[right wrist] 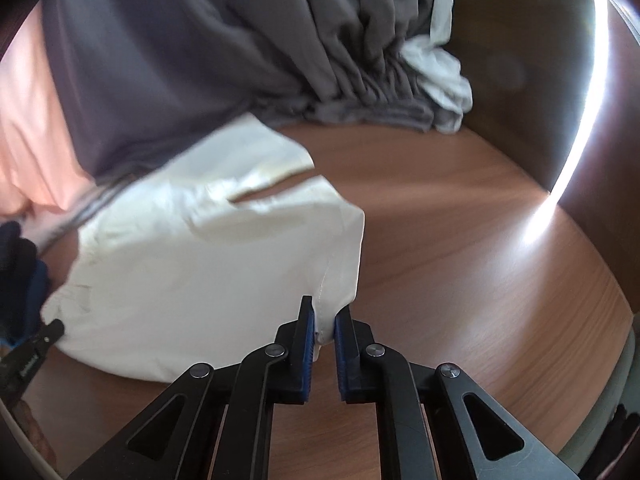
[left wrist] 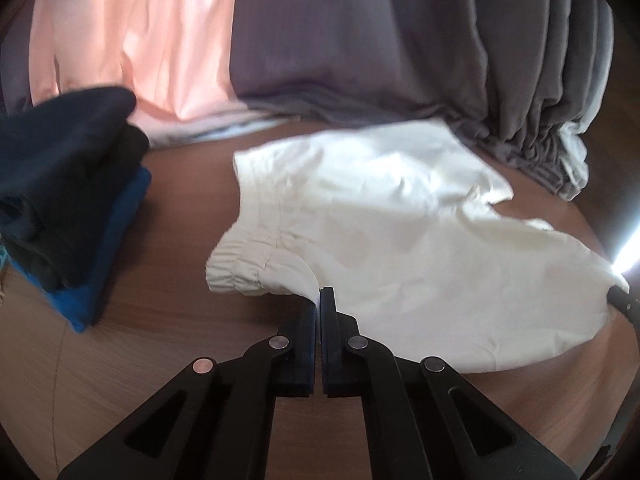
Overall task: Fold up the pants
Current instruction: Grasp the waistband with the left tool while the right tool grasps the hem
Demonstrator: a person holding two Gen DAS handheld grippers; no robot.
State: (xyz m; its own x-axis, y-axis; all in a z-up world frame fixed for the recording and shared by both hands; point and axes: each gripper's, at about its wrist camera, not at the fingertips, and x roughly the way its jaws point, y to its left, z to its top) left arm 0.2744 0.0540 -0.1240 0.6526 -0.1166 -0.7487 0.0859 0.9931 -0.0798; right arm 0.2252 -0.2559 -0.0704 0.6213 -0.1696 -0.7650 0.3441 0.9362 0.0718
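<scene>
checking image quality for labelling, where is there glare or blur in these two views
Left wrist view: blown-out glare streak at the right edge, folded dark clothes smeared. Right wrist view: bright arc of glare on the table, white pants soft with motion blur; fisheye bending throughout.

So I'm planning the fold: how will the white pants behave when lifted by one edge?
Probably floppy: the white pants already drape and wrinkle between the left claw and right claw. Likely light, since thin pinched edges hold them. The unheld middle will probably sag toward the wooden table.
</scene>
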